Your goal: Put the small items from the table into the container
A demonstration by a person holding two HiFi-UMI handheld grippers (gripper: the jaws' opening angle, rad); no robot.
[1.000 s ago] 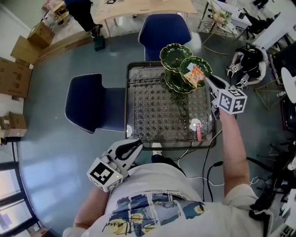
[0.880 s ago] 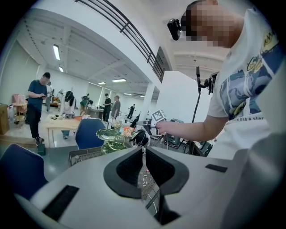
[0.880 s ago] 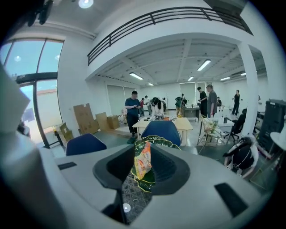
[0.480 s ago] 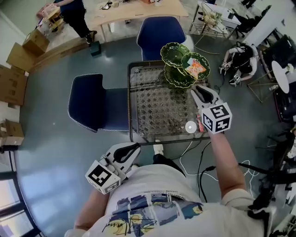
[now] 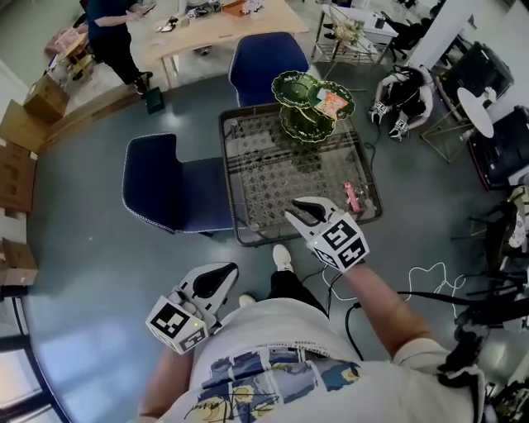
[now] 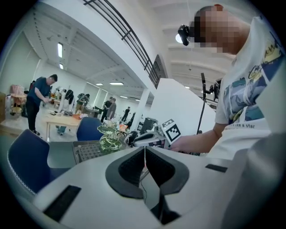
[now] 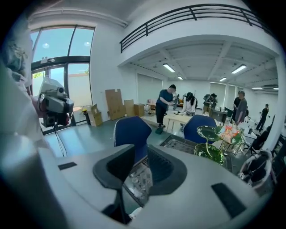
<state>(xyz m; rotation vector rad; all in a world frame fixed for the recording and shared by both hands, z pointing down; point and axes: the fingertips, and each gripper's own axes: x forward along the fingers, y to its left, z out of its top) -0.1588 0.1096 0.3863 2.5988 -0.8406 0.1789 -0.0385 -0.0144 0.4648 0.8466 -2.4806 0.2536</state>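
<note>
We saw the left gripper (image 5: 221, 273) low by the person's shirt (image 5: 281, 363), short of the table (image 5: 248, 235) and over the floor. Left gripper view: its jaws were pressed together with only a thin seam between them and nothing in them.

The right gripper (image 5: 297, 208) was further out, over the near edge of the table, toward its right half. Right gripper view: jaws were apart and empty, with only the patterned glass tabletop showing through the gap.

Just beyond and right of that gripper, a small pink item (image 5: 350, 197) lay flat on the glass near the table's right edge, not touched by either gripper. We couldn't tell what it was.

The container (image 5: 307, 106) stood upright at the far edge of the table, well apart from the pink item: a green tiered stand of leaf-shaped dishes. An orange snack packet (image 5: 333, 102) lay in the right-hand dish.

One blue chair (image 5: 173, 186) stood against the table's left side, and a second blue chair (image 5: 264, 59) behind the far edge.

Furthest back were a wooden table (image 5: 223, 25) with clutter on it, a standing person (image 5: 109, 37) at its left end, and cardboard boxes (image 5: 15, 165) along the left wall.
</note>
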